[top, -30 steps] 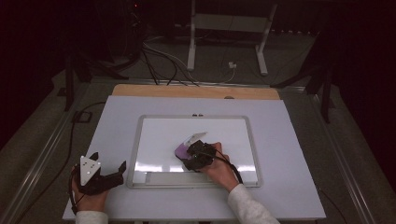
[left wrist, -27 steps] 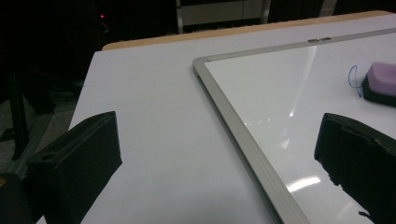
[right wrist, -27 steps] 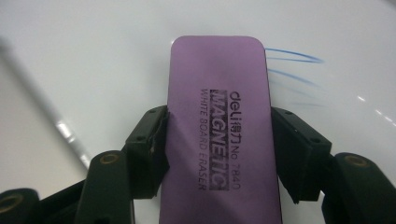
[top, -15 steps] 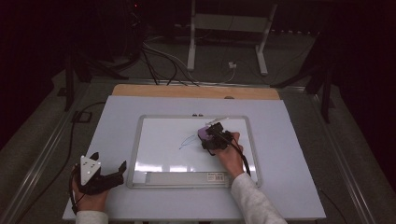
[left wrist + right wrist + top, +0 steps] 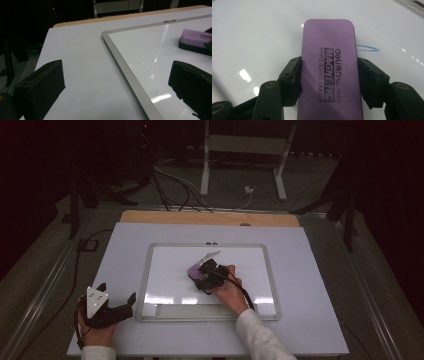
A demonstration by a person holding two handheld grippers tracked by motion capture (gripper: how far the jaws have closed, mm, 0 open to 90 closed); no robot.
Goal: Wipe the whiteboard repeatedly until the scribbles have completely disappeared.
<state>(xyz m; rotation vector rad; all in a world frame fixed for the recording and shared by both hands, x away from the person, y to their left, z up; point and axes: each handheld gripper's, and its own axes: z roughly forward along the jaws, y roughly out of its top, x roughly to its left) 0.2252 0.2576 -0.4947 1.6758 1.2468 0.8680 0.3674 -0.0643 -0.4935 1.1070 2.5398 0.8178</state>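
Two grippers: one in each of the person's hands, over the white rectangular surface (image 5: 125, 245).
Eraser look: flat purple rectangular whiteboard eraser (image 5: 329, 70) with rounded corners and a dark underside; black print on top reads "deli", "MAGNETIC", "WHITE BOARD ERASER".
Eraser place: on the silver-framed whiteboard (image 5: 260, 251), near its middle in the high view (image 5: 194, 270).
Eraser axis: in the right gripper view its long axis runs straight away from the camera, along the fingers; in the high view it points toward the board's far left.
Right gripper (image 5: 329, 75): its black fingers (image 5: 292, 72) pinch the eraser across its short width, one pressed on each long edge, with the far half sticking out past them.
Mark: a thin blue pen line (image 5: 367, 48) on the board just beside the eraser's right edge.
Left gripper (image 5: 117, 82): fingers spread wide with nothing between them, near the board's near left corner (image 5: 117, 310), well apart from the eraser (image 5: 196, 41).
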